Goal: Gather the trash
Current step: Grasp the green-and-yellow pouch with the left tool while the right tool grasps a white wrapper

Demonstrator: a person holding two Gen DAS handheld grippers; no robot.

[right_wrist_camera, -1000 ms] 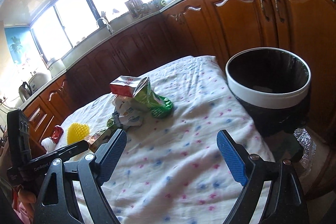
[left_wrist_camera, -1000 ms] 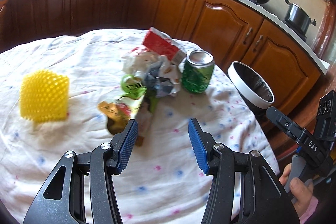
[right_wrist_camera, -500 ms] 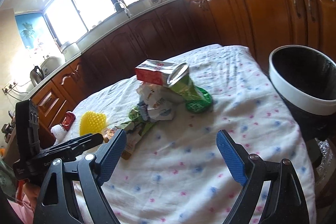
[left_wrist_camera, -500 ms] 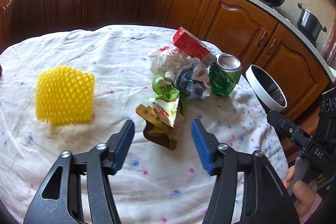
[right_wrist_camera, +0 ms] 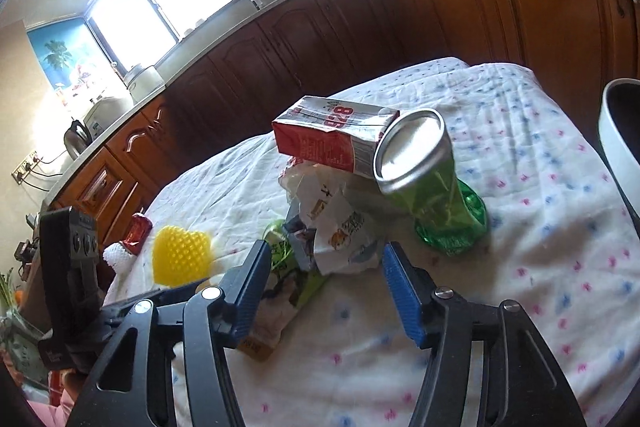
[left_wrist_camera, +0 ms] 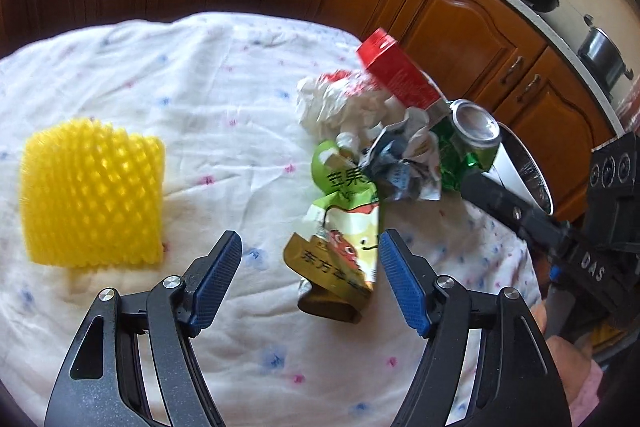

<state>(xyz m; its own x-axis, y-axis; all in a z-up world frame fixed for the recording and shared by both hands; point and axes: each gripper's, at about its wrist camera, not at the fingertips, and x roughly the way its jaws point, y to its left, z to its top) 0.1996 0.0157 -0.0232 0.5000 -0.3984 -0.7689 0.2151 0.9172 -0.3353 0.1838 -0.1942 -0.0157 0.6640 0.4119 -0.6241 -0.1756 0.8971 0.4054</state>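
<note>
Two claws hang over a cloth-covered surface (left_wrist_camera: 208, 75), both spread wide and holding nothing. Going left to right in the left wrist view: a yellow foam net (left_wrist_camera: 94, 193) lies alone, well apart from the rest. The left claw (left_wrist_camera: 310, 277) comes next, its blue pads on either side of the near end of a green and gold snack pouch (left_wrist_camera: 344, 239), not touching it. Behind the pouch sits the trash pile: crumpled white paper (left_wrist_camera: 336, 103), a crumpled wrapper (left_wrist_camera: 400, 163), a red carton (left_wrist_camera: 396, 73) propped on top, and a dented green can (left_wrist_camera: 466, 143) tilted against it. Just beyond the surface's right edge stands a white-rimmed bin (left_wrist_camera: 524, 167). In the right wrist view the right claw (right_wrist_camera: 326, 287) faces the wrapper (right_wrist_camera: 340, 227), with the can (right_wrist_camera: 432, 183) just to its right.
</note>
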